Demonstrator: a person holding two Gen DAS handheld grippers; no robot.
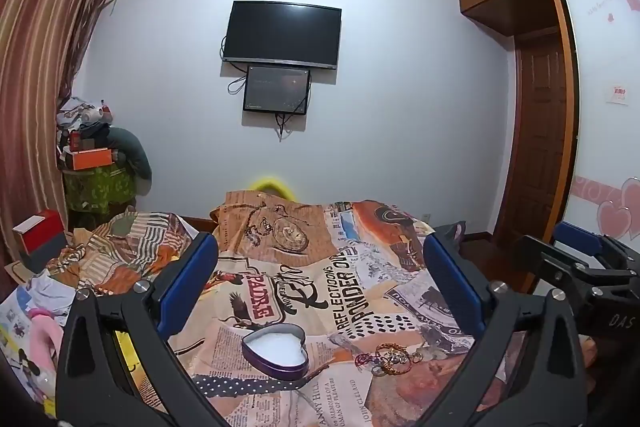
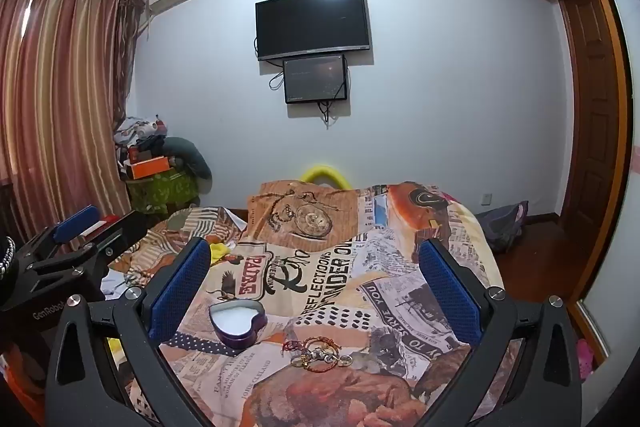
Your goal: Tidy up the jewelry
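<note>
A purple heart-shaped tin (image 1: 276, 349) with a white lining lies open on the printed bedspread; it also shows in the right wrist view (image 2: 237, 323). A small heap of jewelry (image 1: 386, 359), bracelets and rings, lies just right of it, also seen in the right wrist view (image 2: 318, 353). My left gripper (image 1: 320, 283) is open and empty, held above and short of both. My right gripper (image 2: 316, 279) is open and empty too, at the same height. Each gripper shows at the other view's edge.
The bedspread (image 1: 340, 279) covers the bed. Rumpled striped bedding (image 1: 120, 247) and a red box (image 1: 38, 239) lie to the left. A TV (image 1: 282, 33) hangs on the far wall. A wardrobe and door (image 1: 540, 131) stand to the right.
</note>
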